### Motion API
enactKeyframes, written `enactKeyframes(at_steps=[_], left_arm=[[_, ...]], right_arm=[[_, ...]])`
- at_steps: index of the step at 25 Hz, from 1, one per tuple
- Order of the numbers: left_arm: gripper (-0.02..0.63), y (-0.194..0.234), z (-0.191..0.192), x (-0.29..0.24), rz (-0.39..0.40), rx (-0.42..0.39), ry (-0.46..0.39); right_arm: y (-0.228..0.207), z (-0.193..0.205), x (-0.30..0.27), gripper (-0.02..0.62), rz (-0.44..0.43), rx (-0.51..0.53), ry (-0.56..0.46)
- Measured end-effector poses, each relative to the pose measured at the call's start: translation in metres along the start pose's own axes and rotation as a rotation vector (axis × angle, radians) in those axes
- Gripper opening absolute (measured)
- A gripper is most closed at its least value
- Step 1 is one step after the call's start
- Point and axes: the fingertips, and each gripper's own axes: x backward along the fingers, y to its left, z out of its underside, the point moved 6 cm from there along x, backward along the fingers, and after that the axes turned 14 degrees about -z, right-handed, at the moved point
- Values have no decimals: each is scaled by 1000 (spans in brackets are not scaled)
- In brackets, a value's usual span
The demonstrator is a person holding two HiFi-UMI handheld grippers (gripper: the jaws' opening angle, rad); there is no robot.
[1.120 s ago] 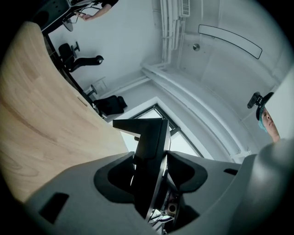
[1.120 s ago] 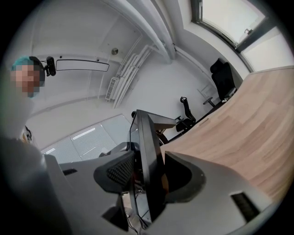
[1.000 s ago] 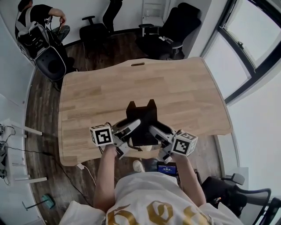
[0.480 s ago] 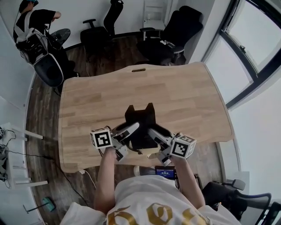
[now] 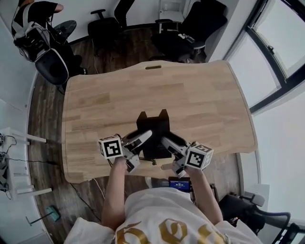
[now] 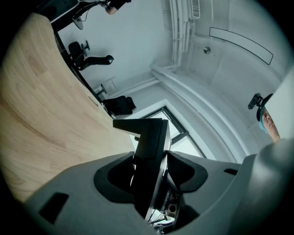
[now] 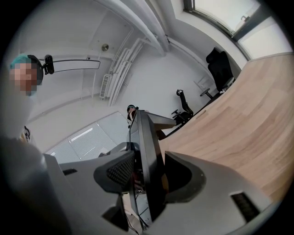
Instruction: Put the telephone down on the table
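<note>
Head view: a black telephone (image 5: 153, 129) is held over the near part of the light wooden tabletop (image 5: 200, 100), taken from both sides. The left gripper (image 5: 142, 139) is applied at the telephone's left edge and the right gripper (image 5: 167, 143) at its right edge. Both are angled inward towards each other, with the marker cubes outermost, close to the near tabletop edge. The far end of the telephone is seen as two raised corners with a notch between them.

Left gripper view: the jaws are clamped on the telephone, with a dark pad (image 6: 115, 176) pressed against each face. The telephone is seen edge-on, rising out from between the pads, with a flat ledge at its top. The tabletop is seen at the left, behind it.

Right gripper view: the same condition is recorded. The jaws are clamped on the telephone's thin edge, with a ribbed pad (image 7: 120, 172) on one face and a smooth pad on the other. The tabletop is seen at the right.

Contact between the telephone and the tabletop cannot be determined from any view.

Surroundings: a slot (image 5: 153, 67) is noted near the far tabletop edge. Black office chairs (image 5: 190, 28) are seen beyond it on a dark wood floor (image 5: 47, 124). A second person (image 5: 38, 14) in black is seen at the far left corner, and a window (image 5: 281, 47) at the right
</note>
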Motion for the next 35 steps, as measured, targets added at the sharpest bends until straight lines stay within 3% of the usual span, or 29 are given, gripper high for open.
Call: enactKeyframes(at_steps=[20,35], left_arm=[[210,58,-7,-37,-29,113,38],[210,87,-21,-63,-52,154,56]], right_arm=[[-61,0,-18,198,37,-76,57],[-101,-6,-31,198,57,-134,76]])
